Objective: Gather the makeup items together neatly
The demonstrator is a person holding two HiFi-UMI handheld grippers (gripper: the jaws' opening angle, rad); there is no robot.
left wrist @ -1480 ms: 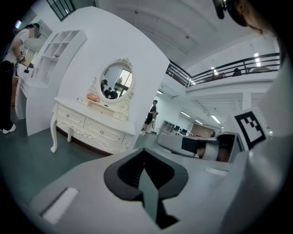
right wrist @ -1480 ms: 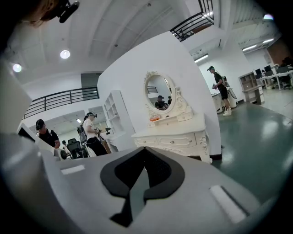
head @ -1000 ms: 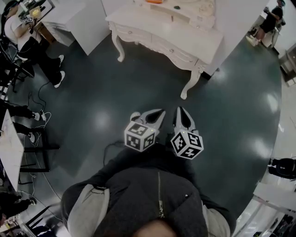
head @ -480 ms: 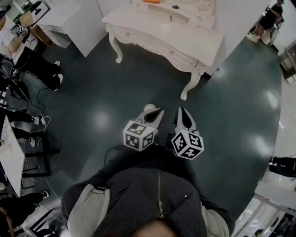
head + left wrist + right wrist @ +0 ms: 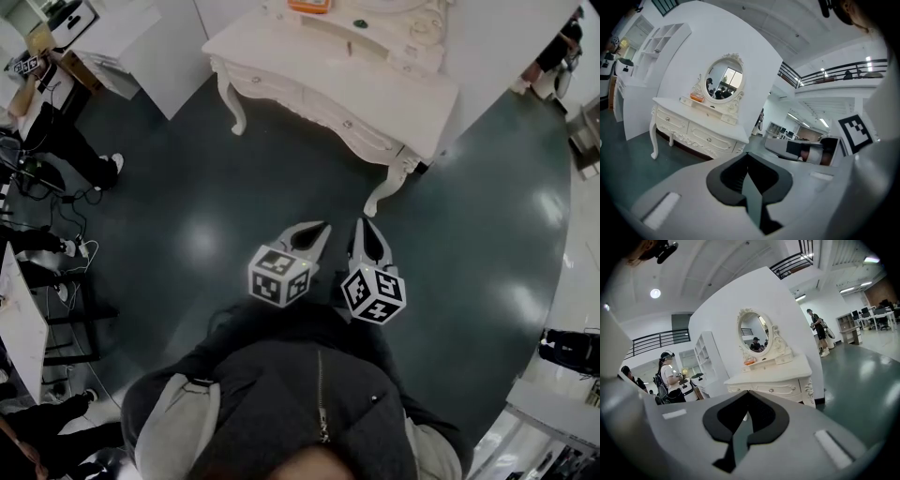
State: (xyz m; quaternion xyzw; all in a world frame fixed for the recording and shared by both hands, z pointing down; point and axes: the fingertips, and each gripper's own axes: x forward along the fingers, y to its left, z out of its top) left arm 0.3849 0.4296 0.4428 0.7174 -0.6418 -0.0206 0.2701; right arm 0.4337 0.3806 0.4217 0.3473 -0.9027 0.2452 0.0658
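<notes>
Head view: the left gripper [image 5: 317, 232] and right gripper [image 5: 367, 230], both closed and empty, are held over a dark floor [image 5: 187, 187], well apart from a white dressing counter [image 5: 375, 89]. Small makeup items [image 5: 360, 23] sit on its raised shelf, below the mirror [image 5: 723, 80]. Gathering looks not yet begun; all of it remains.

White dressing table [image 5: 319, 70], dark teal floor [image 5: 178, 178], black-and-white patterned cube [image 5: 279, 276] on left gripper [image 5: 319, 232].
</notes>
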